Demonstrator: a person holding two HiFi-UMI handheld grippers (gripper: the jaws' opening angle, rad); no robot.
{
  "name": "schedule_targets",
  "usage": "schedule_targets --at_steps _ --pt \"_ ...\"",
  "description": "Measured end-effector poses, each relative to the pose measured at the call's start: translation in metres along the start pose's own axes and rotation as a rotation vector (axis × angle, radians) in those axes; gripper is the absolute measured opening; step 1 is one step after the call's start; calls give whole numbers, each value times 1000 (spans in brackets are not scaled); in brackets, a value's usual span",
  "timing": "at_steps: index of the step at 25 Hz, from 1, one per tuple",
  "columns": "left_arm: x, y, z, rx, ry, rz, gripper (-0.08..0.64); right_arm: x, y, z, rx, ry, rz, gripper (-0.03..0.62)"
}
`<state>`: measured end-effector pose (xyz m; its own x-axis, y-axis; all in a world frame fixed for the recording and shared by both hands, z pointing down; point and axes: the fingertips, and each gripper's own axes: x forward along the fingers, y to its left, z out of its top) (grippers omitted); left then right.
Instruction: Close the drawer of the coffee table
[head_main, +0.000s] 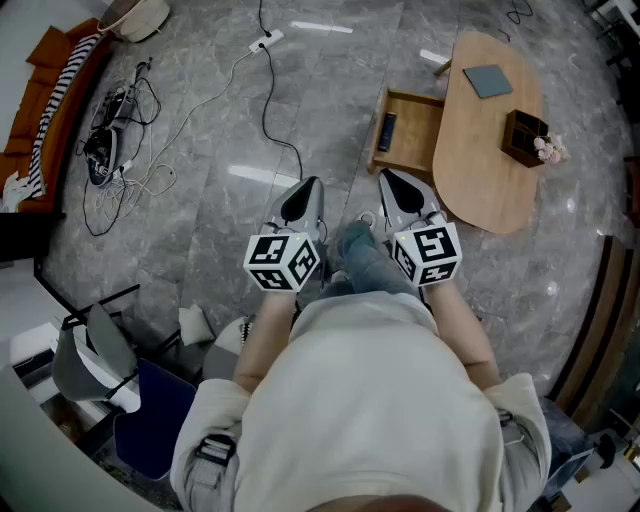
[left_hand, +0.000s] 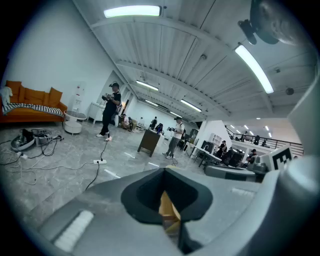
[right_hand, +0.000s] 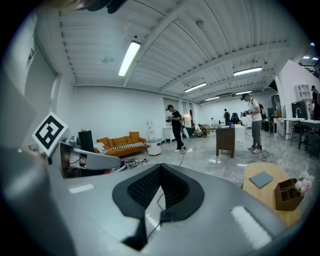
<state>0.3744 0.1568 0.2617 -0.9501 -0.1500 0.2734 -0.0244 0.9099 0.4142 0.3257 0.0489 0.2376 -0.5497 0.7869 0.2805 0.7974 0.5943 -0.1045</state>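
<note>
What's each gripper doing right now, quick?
Left gripper: closed, holding nothing.
Right gripper: closed, holding nothing.

No legible text, labels, brands or numbers anywhere in view.

One coffee table (head_main: 482, 150), one drawer (head_main: 420, 135), one sofa (head_main: 22, 125)

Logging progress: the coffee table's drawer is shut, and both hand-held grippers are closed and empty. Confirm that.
Wrong: the head view shows the drawer pulled open. The left hand-held gripper and right hand-held gripper are closed and empty.
</note>
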Motion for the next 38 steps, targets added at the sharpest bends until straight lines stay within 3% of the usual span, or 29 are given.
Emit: schedule_targets --at_steps 9,25,31,38 --pt "-71 -4 -28 25 -7 34 0 -40 65 -19 -20 -4 51 -3" --pt "-108 17 -22 4 -57 103 0 -31 119 -24 -22 -3 189 -1" --pt "-101 43 -20 -13 -54 129 0 -14 118 -28 -15 12 202 0" --pt "-50 76 6 -21 -31 132 0 47 83 -7 16 3 187 0"
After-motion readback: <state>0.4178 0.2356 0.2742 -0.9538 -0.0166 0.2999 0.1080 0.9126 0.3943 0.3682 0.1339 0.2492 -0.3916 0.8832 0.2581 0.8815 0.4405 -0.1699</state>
